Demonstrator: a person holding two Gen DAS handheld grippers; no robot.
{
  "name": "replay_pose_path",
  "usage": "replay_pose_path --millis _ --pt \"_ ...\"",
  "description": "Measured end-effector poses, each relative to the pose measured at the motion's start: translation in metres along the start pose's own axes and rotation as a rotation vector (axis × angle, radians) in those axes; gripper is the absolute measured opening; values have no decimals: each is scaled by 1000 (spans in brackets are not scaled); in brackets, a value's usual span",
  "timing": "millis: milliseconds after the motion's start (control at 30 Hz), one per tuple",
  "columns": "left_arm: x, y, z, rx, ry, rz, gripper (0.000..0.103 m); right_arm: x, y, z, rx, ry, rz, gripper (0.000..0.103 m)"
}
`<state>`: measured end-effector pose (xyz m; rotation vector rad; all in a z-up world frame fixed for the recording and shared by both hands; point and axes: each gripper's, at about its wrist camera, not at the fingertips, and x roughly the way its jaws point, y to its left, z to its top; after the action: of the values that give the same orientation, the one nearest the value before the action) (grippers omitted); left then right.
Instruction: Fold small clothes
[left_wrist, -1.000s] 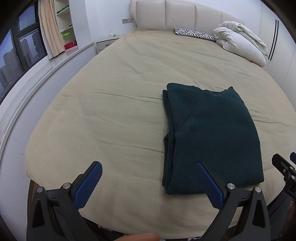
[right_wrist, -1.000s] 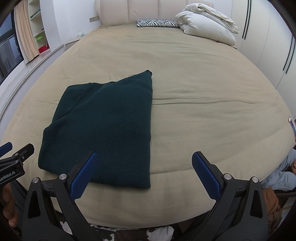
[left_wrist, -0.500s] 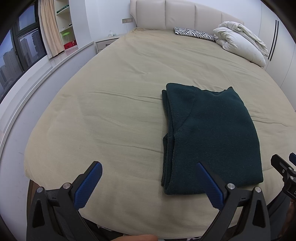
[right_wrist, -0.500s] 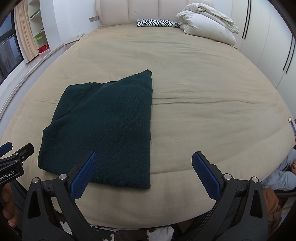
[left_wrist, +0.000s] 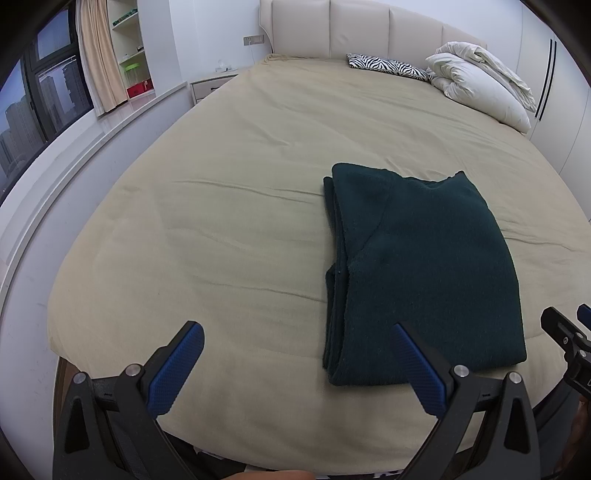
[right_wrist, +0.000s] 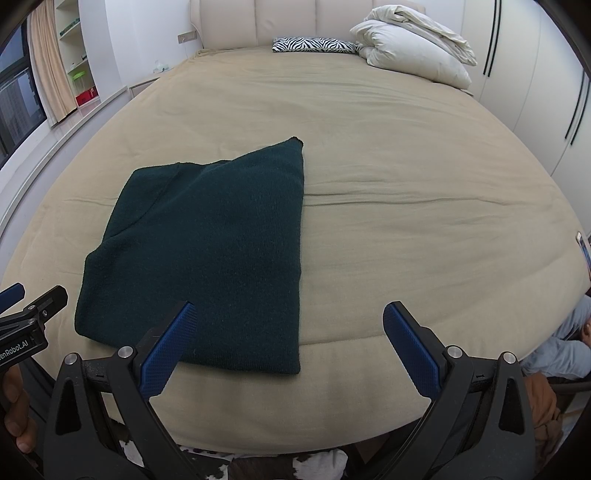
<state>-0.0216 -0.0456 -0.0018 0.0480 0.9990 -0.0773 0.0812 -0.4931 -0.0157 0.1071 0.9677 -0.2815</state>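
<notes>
Folded garment (right_wrist: 207, 251) beyond both spread grippers

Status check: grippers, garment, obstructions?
Left gripper open, empty. Right gripper open, empty. Dark green knit garment folded flat on beige bed cover, untouched. Nothing in the way.

Dark green garment (left_wrist: 424, 266) — folded flat, near bed's edge.
</notes>
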Motion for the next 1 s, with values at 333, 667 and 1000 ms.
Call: replay_pose_path --millis 333,667,1000 --pt "1 1 0 1 2 -3 103 1 -1 -1 1 3 1 103" --pt "1 2 -1 1 3 -3 103 2 -2 -2 3 3 1 103" --pt "1 2 -1 1 4 -3 103 2 -3 -5 7 8 -1 103"
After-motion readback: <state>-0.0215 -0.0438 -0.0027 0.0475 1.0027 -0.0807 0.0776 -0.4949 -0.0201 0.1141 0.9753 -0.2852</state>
